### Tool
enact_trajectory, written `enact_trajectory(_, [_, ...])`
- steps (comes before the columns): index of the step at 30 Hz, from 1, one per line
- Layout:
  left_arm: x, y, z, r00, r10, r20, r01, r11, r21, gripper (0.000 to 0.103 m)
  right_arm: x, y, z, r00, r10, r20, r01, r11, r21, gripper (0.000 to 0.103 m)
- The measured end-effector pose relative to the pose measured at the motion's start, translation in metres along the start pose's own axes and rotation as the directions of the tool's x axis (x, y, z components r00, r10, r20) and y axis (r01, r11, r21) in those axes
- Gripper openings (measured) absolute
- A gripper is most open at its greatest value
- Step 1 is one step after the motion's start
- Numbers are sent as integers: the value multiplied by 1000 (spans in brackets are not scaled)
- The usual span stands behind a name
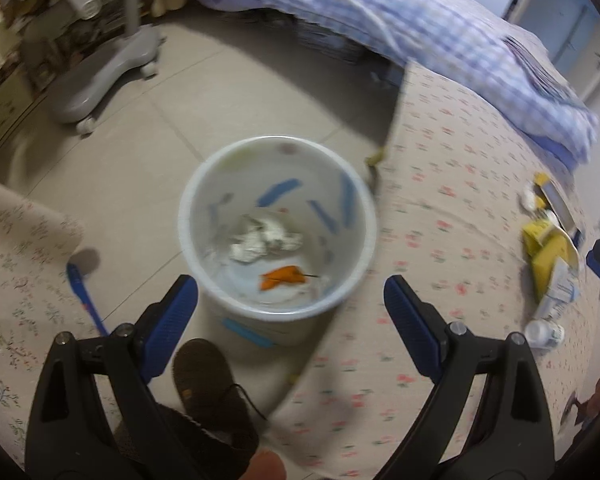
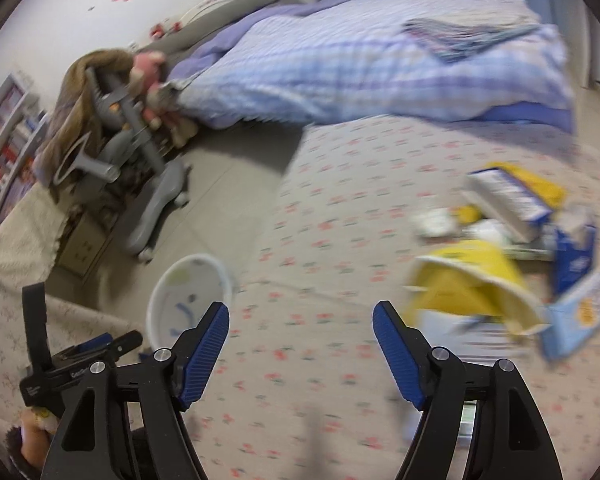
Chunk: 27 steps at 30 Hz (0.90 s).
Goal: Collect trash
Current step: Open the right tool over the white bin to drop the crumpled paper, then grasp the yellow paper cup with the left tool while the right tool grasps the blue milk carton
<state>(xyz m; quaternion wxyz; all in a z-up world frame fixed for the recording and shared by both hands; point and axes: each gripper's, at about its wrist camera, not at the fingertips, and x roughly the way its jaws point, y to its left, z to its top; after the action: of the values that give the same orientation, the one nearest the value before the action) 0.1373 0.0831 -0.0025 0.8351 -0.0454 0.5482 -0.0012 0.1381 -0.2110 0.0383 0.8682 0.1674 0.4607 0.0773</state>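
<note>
Right gripper (image 2: 302,350), jaws spread and empty, is the nearer hand to the trash pile (image 2: 512,256), which lies ahead and rightward toward the bed's (image 2: 340,216) right edge.

Bin (image 1: 278,224): on the floor (image 1: 140,152), just beside the bed's edge.
In bin: crumpled paper (image 1: 266,238) near the middle; a scrap (image 1: 282,276) nearer the wall.
Bed (image 2: 320,280): right of the bin.
On bed, far end: folded quilt (image 2: 360,64).
On bed, near side: heap of litter (image 2: 512,248), boxes and wrappers lying together; small bottle (image 1: 546,333) beside it.
Chair base (image 1: 108,64): on the floor beyond the bin, to its left.
</note>
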Motion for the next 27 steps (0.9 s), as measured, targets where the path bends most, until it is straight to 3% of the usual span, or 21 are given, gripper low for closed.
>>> enact_trajectory(8, [4,-88,-1,995,-93,-27,95,988,124,94,-36,-82,-6,993,-122,13,120,988,101,78])
enact_trajectory(14, [15,-151,-7,983,-167,-76,179,964,198,94,-51,-142,-21,972,-233,-18,233,959,164,78])
enact_trajectory(24, [25,-214,0,960,-263,-94,278,931,237,94,-69,-205,-40,965,-256,-53,260,918,300,78])
enact_trajectory(27, [28,-223,11,953,-294,-75,303,926,227,87,-70,-214,-43,966,-250,-62,256,908,330,78])
